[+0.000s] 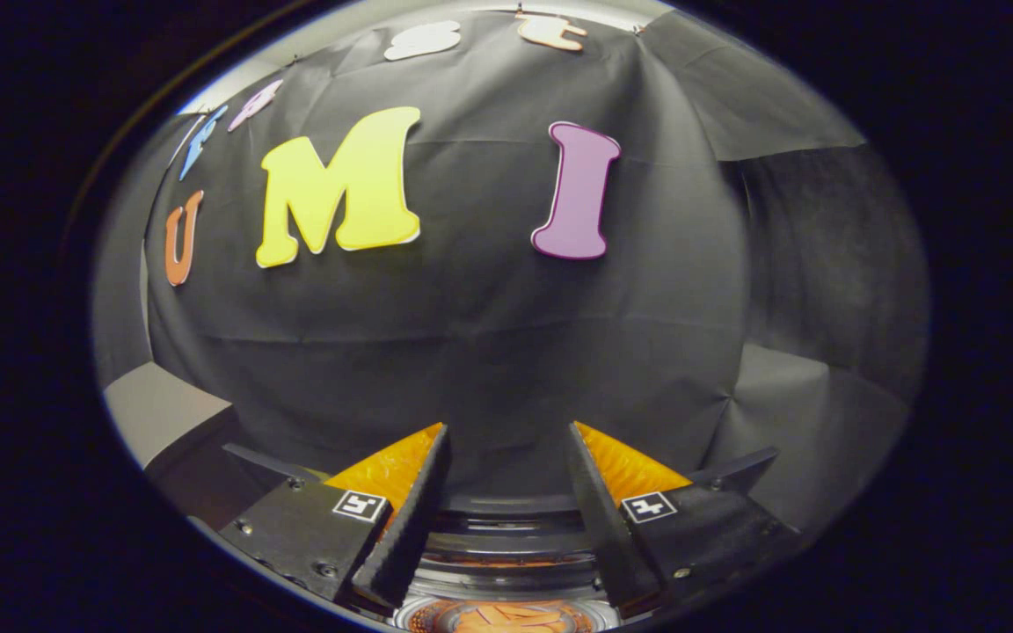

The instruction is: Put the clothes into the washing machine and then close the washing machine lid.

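Our gripper [506, 457] has its jaws released, nothing between them. We see the washing machine [506, 563] drum rim right below them, something orange inside; we'd judge clothes.

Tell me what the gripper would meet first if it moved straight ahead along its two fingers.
Probably the black cloth wall. The gripper is open, nothing between its fingers, pointing at that wall. The round washing machine rim lies below them, likely under the line. Depth is unclear.
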{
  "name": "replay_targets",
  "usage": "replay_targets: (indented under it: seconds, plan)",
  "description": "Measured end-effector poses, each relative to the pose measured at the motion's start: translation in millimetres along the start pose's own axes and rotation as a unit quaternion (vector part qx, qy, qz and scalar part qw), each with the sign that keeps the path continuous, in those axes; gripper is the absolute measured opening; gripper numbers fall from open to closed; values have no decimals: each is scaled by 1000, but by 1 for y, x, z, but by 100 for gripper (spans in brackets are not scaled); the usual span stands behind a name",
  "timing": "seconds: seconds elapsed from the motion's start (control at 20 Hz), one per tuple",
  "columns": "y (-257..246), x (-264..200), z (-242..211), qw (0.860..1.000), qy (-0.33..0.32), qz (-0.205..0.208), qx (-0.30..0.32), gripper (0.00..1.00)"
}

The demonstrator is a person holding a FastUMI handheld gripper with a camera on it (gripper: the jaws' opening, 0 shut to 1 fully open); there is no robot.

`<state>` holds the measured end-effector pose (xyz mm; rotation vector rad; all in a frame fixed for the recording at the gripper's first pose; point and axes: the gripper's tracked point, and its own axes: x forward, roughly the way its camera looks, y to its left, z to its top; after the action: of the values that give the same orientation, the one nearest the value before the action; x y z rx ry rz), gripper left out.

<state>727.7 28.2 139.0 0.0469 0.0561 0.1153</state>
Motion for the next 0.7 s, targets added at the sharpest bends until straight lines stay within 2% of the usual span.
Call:
replay_targets:
  seconds: [0.7]
  plan:
    - [0, -44, -11, 1000, -19, 7, -3, 83]
